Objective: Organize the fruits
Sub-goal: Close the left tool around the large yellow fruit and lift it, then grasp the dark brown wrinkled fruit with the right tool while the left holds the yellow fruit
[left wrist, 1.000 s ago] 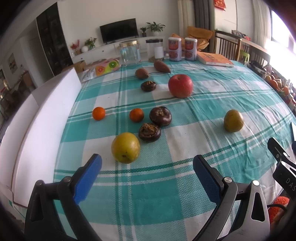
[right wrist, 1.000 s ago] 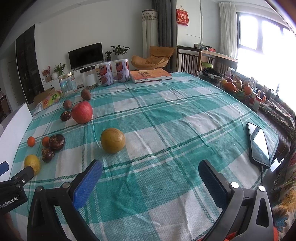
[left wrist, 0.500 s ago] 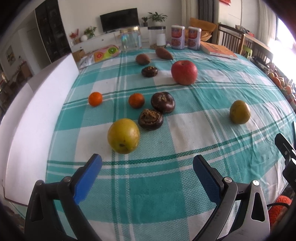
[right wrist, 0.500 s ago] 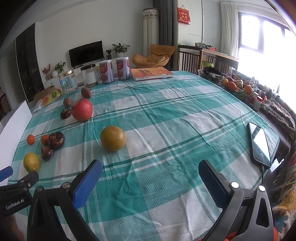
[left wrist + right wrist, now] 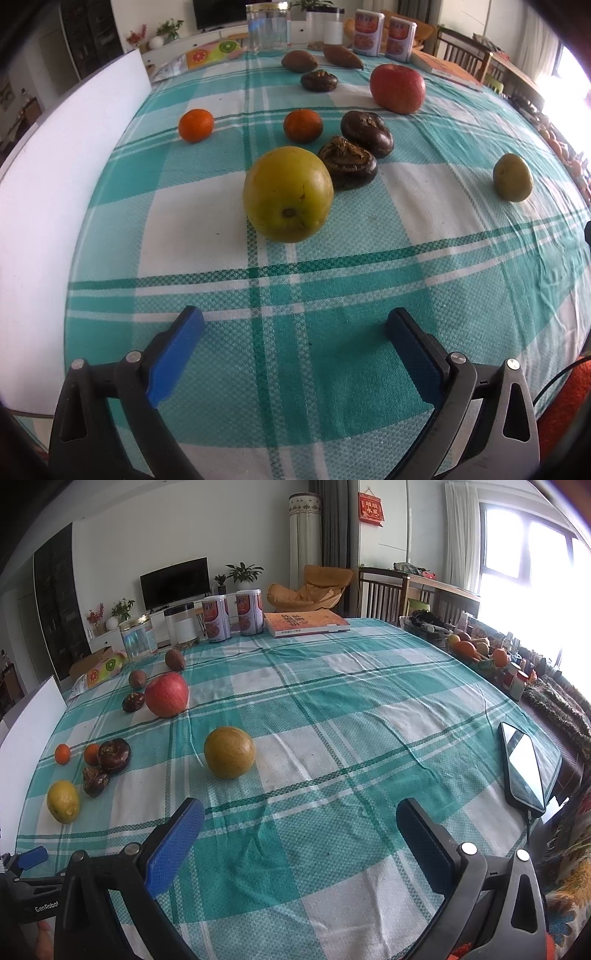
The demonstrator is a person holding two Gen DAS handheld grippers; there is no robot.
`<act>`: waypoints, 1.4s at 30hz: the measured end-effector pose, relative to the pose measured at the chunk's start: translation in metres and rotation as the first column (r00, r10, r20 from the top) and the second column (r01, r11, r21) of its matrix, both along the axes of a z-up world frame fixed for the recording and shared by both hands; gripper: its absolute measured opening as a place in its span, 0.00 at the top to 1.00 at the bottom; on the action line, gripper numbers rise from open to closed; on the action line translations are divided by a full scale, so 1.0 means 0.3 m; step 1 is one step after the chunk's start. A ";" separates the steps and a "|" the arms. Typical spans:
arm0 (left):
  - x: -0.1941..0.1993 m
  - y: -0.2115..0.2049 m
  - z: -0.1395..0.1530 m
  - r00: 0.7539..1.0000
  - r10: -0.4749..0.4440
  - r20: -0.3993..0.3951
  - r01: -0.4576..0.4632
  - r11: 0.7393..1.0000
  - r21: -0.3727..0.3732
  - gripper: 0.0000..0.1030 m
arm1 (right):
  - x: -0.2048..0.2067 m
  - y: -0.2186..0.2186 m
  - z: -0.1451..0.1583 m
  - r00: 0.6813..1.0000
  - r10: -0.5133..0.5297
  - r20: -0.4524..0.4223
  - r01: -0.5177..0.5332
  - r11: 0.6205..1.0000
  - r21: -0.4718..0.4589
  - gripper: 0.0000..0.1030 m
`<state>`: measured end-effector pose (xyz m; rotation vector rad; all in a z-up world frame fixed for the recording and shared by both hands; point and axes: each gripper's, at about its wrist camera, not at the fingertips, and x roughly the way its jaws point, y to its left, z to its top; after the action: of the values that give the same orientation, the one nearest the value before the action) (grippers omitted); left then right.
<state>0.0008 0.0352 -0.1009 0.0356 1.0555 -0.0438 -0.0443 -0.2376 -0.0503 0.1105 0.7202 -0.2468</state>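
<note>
Saw the left gripper [image 5: 294,315] spread wide over the green-and-white checked tablecloth [image 5: 332,369], with nothing between its blue pads. Found the right gripper [image 5: 300,806] spread wide as well, and empty.

Noted a large yellow-green fruit [image 5: 288,194] straight ahead of the left gripper, near it but apart: round, smooth skin with a few brown specks, a dark stem scar turned to the camera. Saw just behind it two dark wrinkled fruits [image 5: 347,162], the nearer one touching it or almost; could not tell which. Counted two small oranges [image 5: 196,125] further back, well apart from each other. Found a red apple [image 5: 398,88] beyond them, glossy and a little yellowish below. Noted a second yellow-green fruit [image 5: 229,752] alone, ahead of the right gripper, duller and more brownish.
</note>
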 end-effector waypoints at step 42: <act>-0.030 0.249 0.144 0.989 -0.067 0.128 0.094 0.973 -0.212 0.52 | 0.420 0.465 -0.085 0.782 0.590 -0.199 -0.440 0.750 0.494 0.38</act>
<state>-0.0081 0.1101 -0.0578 -0.1159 0.9236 -0.2281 0.0816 -0.0981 -0.0758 0.2775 1.1212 0.4603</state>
